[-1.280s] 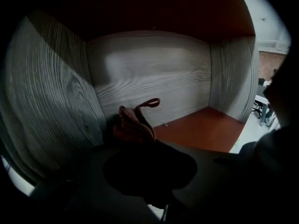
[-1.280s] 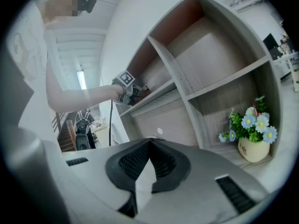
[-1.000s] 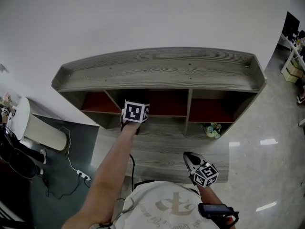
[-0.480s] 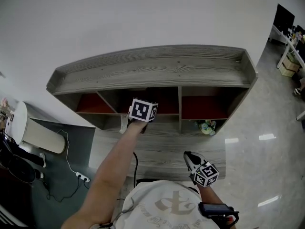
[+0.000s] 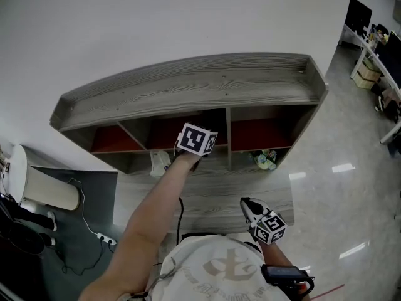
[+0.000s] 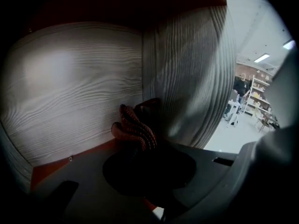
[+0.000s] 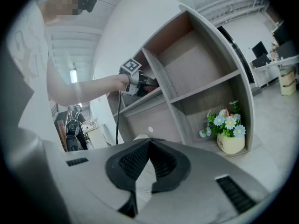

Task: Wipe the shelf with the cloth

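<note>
The grey wooden shelf unit (image 5: 188, 86) with red-backed compartments stands against the white wall. My left gripper (image 5: 195, 142) reaches into the middle upper compartment, its tips hidden behind its marker cube. In the left gripper view, the left gripper (image 6: 140, 143) is shut on a bunched reddish-brown cloth (image 6: 134, 126), which presses on the wood panel (image 6: 74, 83) beside an upright divider (image 6: 187, 73). My right gripper (image 5: 247, 204) hangs shut and empty near my body; its pads (image 7: 161, 160) meet. The left gripper (image 7: 139, 83) is also in the right gripper view.
A pot of blue and white flowers (image 5: 264, 160) (image 7: 228, 133) sits in the lower right compartment. A white object (image 5: 161, 162) lies in a lower left compartment. A white appliance (image 5: 34, 184) and a power strip with cable (image 5: 103, 237) are on the floor at left.
My left gripper has slid to the right inside the middle compartment with the cloth. The head view has turned, bringing the shelf more to the left. The right gripper has stayed put.
</note>
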